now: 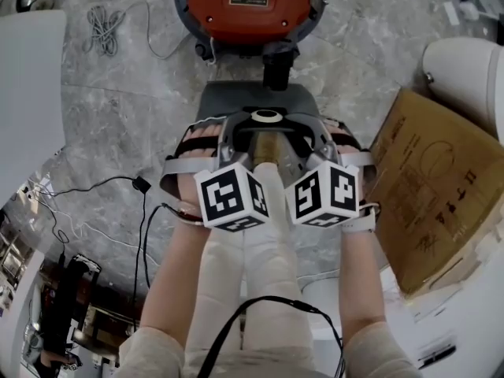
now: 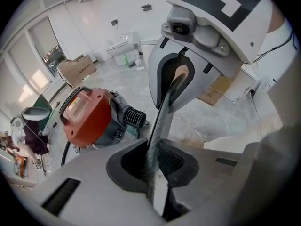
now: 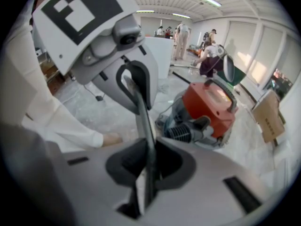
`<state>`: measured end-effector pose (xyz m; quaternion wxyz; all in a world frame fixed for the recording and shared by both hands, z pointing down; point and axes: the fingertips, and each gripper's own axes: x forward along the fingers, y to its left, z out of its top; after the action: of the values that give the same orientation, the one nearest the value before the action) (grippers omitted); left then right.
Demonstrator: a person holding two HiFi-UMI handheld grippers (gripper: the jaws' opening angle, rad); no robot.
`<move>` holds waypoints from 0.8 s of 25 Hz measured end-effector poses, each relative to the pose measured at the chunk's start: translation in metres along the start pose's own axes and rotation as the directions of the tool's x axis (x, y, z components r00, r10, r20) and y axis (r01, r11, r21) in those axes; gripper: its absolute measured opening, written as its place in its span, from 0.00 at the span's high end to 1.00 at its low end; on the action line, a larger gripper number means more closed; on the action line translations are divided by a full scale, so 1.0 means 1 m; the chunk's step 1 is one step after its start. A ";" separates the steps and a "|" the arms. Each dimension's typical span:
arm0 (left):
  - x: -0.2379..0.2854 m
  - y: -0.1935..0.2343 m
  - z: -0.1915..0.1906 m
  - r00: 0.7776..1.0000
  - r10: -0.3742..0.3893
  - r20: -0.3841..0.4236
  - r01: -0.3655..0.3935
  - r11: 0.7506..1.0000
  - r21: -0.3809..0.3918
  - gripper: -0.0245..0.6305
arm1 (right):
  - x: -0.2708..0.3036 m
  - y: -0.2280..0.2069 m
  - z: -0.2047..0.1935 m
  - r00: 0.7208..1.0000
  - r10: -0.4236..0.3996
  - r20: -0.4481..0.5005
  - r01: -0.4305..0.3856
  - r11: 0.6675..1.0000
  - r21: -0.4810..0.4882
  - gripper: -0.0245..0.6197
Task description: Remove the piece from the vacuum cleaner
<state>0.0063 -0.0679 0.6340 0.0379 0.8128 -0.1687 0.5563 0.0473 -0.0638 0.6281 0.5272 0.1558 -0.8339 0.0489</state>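
Note:
The orange vacuum cleaner [image 1: 248,10] stands on the marble floor ahead, with its black outlet [image 1: 277,69] facing me. The outlet's ribbed black end [image 2: 134,117] shows bare in the left gripper view and again as the ribbed end [image 3: 181,133] in the right gripper view. My left gripper [image 1: 253,142] and right gripper [image 1: 282,142] are held tip to tip above my legs, short of the vacuum. Each gripper's fingers [image 2: 162,121] [image 3: 143,121] stand pressed into one thin strip, with nothing visible between them. A brownish shape topped by a black ring [image 1: 266,116] sits between the two gripper bodies; I cannot tell what it is.
A flattened cardboard box [image 1: 429,195] leans at the right beside a white rounded fixture [image 1: 468,73]. A coiled grey cord [image 1: 102,30] and a black cable [image 1: 142,186] lie on the floor to the left. A white panel [image 1: 27,93] stands far left. People [image 3: 207,55] are behind the vacuum.

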 end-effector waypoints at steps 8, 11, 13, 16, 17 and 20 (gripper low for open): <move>-0.051 -0.007 0.013 1.000 -0.019 0.020 0.019 1.000 -0.001 0.87 | -0.048 0.011 0.022 0.999 0.030 -0.010 -0.030 0.999 0.022 0.89; -0.073 -0.009 0.018 0.999 -0.030 0.029 0.030 0.999 -0.024 0.87 | -0.068 0.015 0.032 0.999 0.033 0.001 -0.034 0.999 0.016 0.89; -0.085 -0.008 0.022 0.999 -0.036 0.032 0.037 0.999 -0.034 0.87 | -0.080 0.015 0.038 1.000 0.029 0.008 -0.030 0.999 0.017 0.89; -0.105 -0.008 0.030 0.998 -0.043 0.037 0.044 0.999 -0.027 0.87 | -0.100 0.018 0.046 0.999 0.029 0.018 -0.030 0.999 0.040 0.89; -0.111 -0.009 0.033 0.998 -0.047 0.041 0.048 0.999 -0.022 0.87 | -0.107 0.018 0.048 0.999 0.031 0.020 -0.031 0.998 0.045 0.89; -0.130 -0.009 0.043 0.996 -0.069 0.060 0.070 0.997 -0.021 0.87 | -0.128 0.018 0.056 0.999 0.036 0.031 -0.038 0.997 0.067 0.89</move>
<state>0.0049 -0.0397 0.4995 0.0616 0.8338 -0.1479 0.5283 0.0437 -0.0340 0.4901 0.5081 0.1587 -0.8424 0.0844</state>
